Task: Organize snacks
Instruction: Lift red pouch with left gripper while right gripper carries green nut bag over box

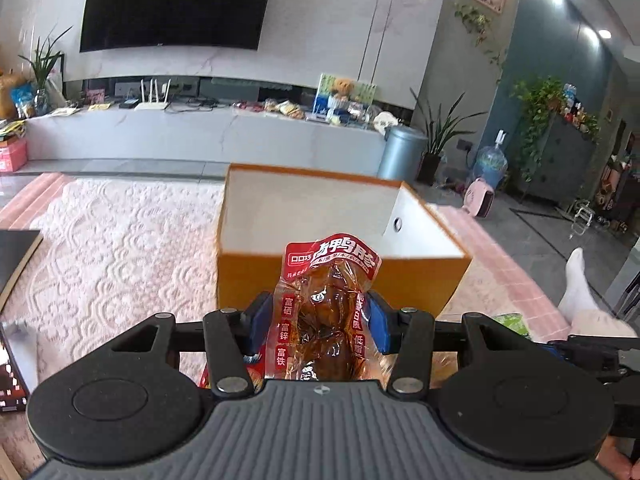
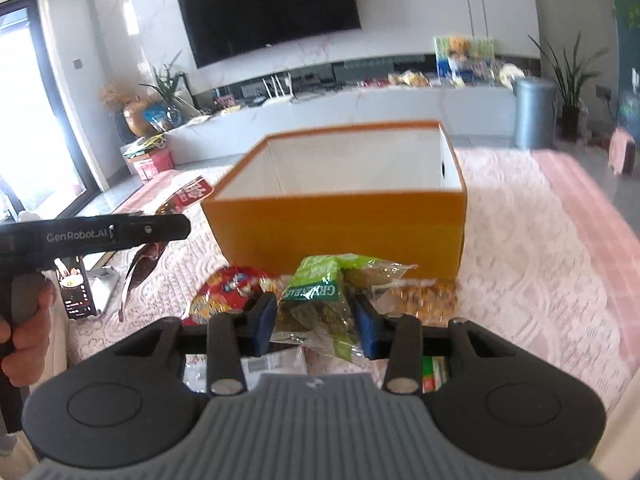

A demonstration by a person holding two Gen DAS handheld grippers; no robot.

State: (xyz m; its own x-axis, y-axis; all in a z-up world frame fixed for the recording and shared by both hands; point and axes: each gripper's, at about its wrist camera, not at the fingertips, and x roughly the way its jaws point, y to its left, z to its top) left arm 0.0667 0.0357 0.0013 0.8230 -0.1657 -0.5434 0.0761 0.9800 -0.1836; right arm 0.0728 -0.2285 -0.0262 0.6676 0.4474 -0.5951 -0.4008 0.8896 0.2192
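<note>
A pink patterned rug (image 1: 120, 248) covers the floor, and an open orange box (image 2: 340, 224) with a white inside sits on it, just beyond both grippers. The left gripper (image 1: 318, 322) clamps a red-topped pouch of brown meat (image 1: 324, 312), held upright near the box's front wall. The right gripper (image 2: 316, 322) pinches a green snack packet (image 2: 320, 300) (more packets lie beneath).
</note>
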